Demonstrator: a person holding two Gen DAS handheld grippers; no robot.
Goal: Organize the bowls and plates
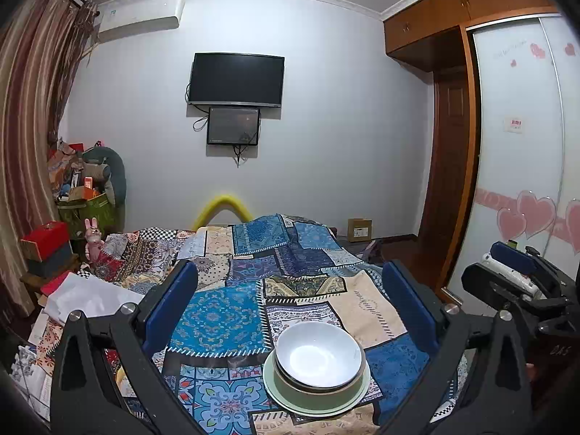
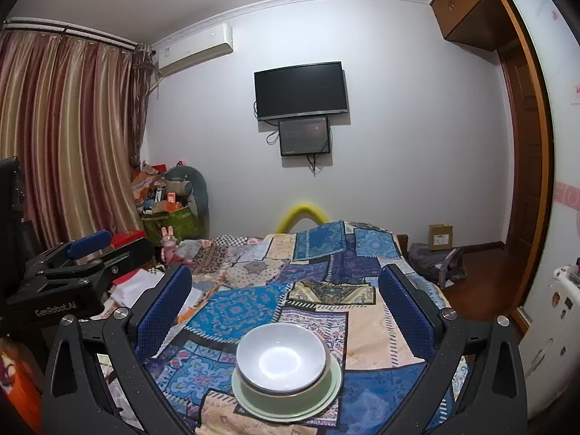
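A white bowl (image 1: pixel 319 355) sits nested in a green bowl (image 1: pixel 319 397), which stands on a pale green plate (image 1: pixel 315 412); the stack rests on a patchwork bedspread (image 1: pixel 217 319). My left gripper (image 1: pixel 290 272) is open above and behind the stack, its blue pads wide apart with nothing between them. In the right wrist view the same white bowl (image 2: pixel 282 359), green bowl (image 2: pixel 286 400) and plate (image 2: pixel 290 417) lie low in the middle, and my right gripper (image 2: pixel 284 272) is open and holds nothing. Each gripper shows at the edge of the other's view: right gripper (image 1: pixel 514 264), left gripper (image 2: pixel 87 246).
White cloth (image 1: pixel 90 295) lies at the bed's left edge, beside a red box (image 1: pixel 45 237) and a heap of clutter (image 1: pixel 87 188). Curtains (image 2: pixel 65 137) hang left. A wardrobe (image 1: pixel 522 145) stands right, with a cardboard box (image 1: pixel 359 230) on the floor. Two screens (image 1: pixel 235 79) hang on the far wall.
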